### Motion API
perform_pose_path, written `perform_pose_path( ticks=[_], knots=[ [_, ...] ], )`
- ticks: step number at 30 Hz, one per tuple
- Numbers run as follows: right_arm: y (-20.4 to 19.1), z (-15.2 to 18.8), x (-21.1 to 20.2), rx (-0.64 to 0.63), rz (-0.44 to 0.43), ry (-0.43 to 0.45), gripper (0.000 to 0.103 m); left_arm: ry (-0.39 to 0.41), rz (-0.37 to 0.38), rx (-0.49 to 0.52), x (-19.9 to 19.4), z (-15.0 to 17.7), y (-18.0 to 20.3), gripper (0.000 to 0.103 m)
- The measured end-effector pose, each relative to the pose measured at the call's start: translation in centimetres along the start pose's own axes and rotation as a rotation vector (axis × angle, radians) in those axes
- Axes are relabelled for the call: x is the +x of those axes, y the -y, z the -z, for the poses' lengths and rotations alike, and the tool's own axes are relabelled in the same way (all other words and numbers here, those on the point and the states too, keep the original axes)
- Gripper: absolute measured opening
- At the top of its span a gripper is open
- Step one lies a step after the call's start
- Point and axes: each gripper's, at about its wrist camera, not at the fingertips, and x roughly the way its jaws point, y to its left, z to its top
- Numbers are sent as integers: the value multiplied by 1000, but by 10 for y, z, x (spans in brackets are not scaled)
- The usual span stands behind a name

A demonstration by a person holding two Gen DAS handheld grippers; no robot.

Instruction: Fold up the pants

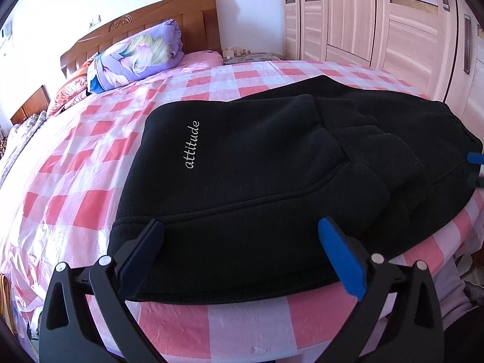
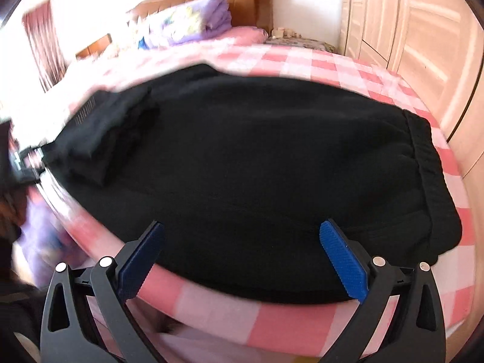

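Note:
Black fleece pants (image 1: 272,166) lie folded on the pink checked bed, with white "attitude" lettering (image 1: 192,144) on the top layer. My left gripper (image 1: 240,230) is open, its blue pads spread over the near edge of the pants, holding nothing. My right gripper (image 2: 242,231) is also open and empty, above the near edge of the same pants (image 2: 242,157); its elastic waistband (image 2: 423,157) lies at the right. The right wrist view is blurred. A blue fingertip of the right gripper (image 1: 475,158) shows at the left wrist view's right edge.
The checked bedsheet (image 1: 75,166) extends left and behind. A folded purple floral quilt (image 1: 139,54) lies by the wooden headboard (image 1: 169,18). Wardrobe doors (image 1: 393,24) stand at the right. The bed's near edge (image 1: 242,326) is just under the grippers.

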Motion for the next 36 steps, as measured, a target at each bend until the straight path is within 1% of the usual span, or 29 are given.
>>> perform_pose_path(
  ticks=[2, 3, 5, 7, 8, 9, 11, 12, 14, 15, 16, 17, 20, 22, 24, 25, 27, 28, 29, 30, 31, 32, 33, 34, 35, 36],
  knots=[
    [-2, -21, 3, -32, 28, 38, 99, -12, -1, -14, -2, -4, 0, 101],
    [-3, -33, 8, -50, 16, 51, 99, -5, 23, -31, -7, -11, 0, 100],
    [-5, -60, 28, -58, 6, 33, 99, 61, 76, -38, -24, -34, 2, 101],
    [-5, -88, 49, -46, -27, 33, 99, 116, 62, -30, -32, -59, 6, 101],
    [-5, -103, 62, -32, -41, 27, 99, 127, 53, -23, -31, -73, 9, 101],
    [-4, -113, 74, -19, -44, 16, 99, 120, 70, -7, -23, -90, 14, 101],
    [-5, -136, 104, 2, -40, -26, 99, 78, 132, 7, 6, -115, 22, 101],
    [-7, -142, 114, 0, -32, -45, 99, 52, 126, 10, 27, -126, 25, 101],
    [-10, -150, 139, -16, 26, -115, 99, -8, 101, 50, 64, -139, 34, 101],
    [-12, -152, 148, -33, 58, -135, 99, -48, 90, 73, 84, -142, 39, 101],
    [-14, -153, 152, -42, 66, -142, 99, -83, 77, 88, 100, -142, 42, 101],
    [-14, -154, 154, -47, 69, -142, 99, -116, 84, 93, 112, -141, 46, 101],
    [-5, -160, 160, -22, 60, -116, 99, -127, 107, 58, 120, -138, 39, 101],
    [-4, -165, 162, -6, 66, -82, 99, -133, 116, 47, 122, -135, 36, 102],
    [-4, -171, 159, 13, 87, -24, 99, -144, 124, 34, 127, -134, 35, 102],
    [0, -173, 156, 45, 91, 3, 99, -146, 122, 33, 128, -134, 36, 102],
    [9, -172, 143, 130, 74, 1, 99, -145, 102, 44, 128, -135, 39, 102],
    [10, -166, 125, 150, 37, 17, 99, -130, 80, 54, 124, -135, 41, 102],
    [8, -158, 107, 127, 26, 42, 99, -106, 47, 71, 118, -136, 44, 102],
    [5, -147, 92, 85, 35, 54, 99, -61, 3, 109, 107, -136, 51, 101],
    [5, -138, 83, 62, 46, 50, 99, -42, -1, 123, 101, -138, 55, 101],
    [8, -124, 75, 51, 59, 29, 99, -21, 27, 134, 93, -140, 61, 101],
    [12, -116, 72, 55, 62, 11, 99, -12, 86, 133, 86, -144, 69, 101],
    [19, -103, 68, 71, 65, -19, 99, -11, 127, 135, 83, -148, 78, 101],
    [22, -94, 67, 83, 70, -35, 99, -10, 147, 146, 82, -151, 88, 101],
    [24, -86, 64, 85, 74, -42, 99, -8, 156, 183, 84, -156, 105, 101]
  ],
)
